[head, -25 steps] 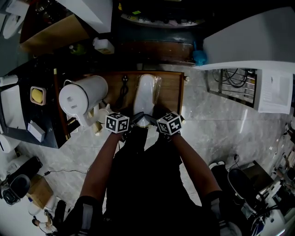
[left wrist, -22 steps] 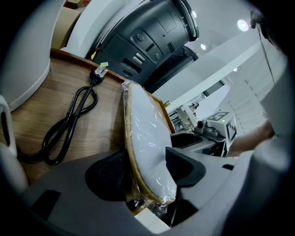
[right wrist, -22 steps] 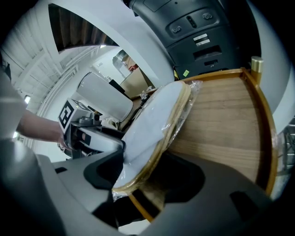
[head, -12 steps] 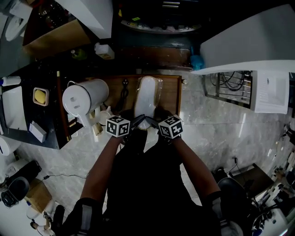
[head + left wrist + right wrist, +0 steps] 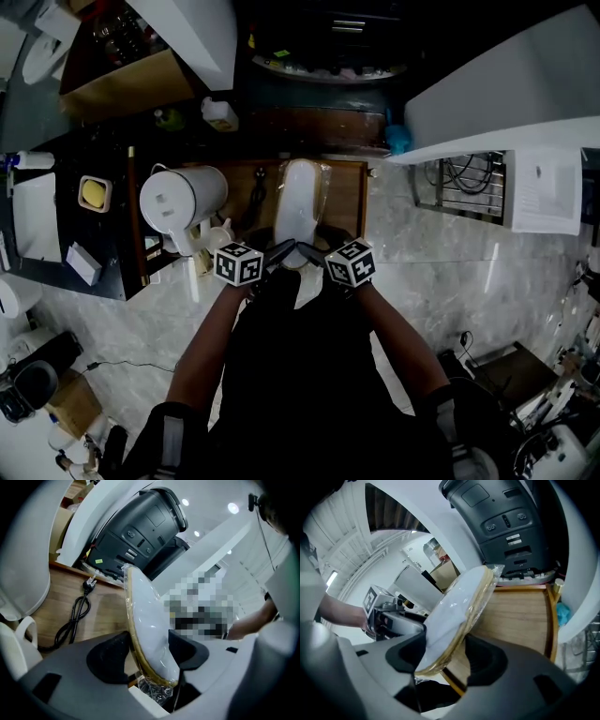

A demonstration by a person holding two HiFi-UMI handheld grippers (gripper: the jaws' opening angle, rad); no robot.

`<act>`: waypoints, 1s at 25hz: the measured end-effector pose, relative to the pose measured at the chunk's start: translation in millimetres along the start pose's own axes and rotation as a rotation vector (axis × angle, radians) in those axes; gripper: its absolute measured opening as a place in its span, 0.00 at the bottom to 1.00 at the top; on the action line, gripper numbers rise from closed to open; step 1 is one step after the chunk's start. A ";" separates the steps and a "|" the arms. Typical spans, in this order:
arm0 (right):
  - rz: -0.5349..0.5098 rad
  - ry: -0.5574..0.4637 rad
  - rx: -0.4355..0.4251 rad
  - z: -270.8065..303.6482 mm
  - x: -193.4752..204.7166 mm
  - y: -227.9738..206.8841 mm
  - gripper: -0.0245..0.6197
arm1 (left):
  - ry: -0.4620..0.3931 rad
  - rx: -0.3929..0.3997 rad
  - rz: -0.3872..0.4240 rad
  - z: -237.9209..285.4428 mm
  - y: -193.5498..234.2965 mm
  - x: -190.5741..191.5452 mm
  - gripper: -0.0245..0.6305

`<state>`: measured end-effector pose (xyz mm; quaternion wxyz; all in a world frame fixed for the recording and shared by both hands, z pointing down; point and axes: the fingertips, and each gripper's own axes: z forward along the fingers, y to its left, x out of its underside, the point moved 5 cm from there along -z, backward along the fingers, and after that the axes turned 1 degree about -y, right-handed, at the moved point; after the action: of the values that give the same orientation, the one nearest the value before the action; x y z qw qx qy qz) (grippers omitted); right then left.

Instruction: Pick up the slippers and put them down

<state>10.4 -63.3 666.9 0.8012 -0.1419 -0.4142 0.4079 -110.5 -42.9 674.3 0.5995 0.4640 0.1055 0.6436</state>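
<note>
The slippers are a white pair with a tan sole edge, sealed together in a clear plastic wrap that bunches at the near end. They are held at that near end by both grippers at once. The pair reaches away from the person over the wooden table; whether the far end touches the wood cannot be told.

In the left gripper view the slippers stand on edge, tilted, and the left gripper has its two dark pads pressed against the opposite faces of the pair. In the right gripper view the right gripper does the same: its fingers are clamped on the slippers, one on the white upper side and one on the sole side. From the head view the left gripper and the right gripper sit just beside each other at the table's front edge, the person's arms running down from them.

On the wood to the left of the slippers lies a black power cord — coiled, apart from the pair. Further left stands a white canister with a handle. A black appliance looms behind the table. Grey marble floor spreads to the right.
</note>
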 end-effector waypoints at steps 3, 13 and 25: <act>-0.009 -0.012 0.000 -9.8 -6.5 6.7 0.45 | -0.030 0.007 0.002 -6.2 -10.2 -5.1 0.45; -0.044 -0.065 -0.002 -53.9 -29.5 38.5 0.45 | -0.110 0.045 0.023 -33.5 -54.3 -20.3 0.45; -0.118 -0.116 -0.027 -78.7 -49.2 68.8 0.43 | -0.135 0.021 0.134 -66.5 -86.4 -34.5 0.45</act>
<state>18.9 -49.4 552.5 0.7965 -0.1040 -0.4731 0.3619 -105.6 -22.5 561.9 0.5558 0.5187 0.0404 0.6483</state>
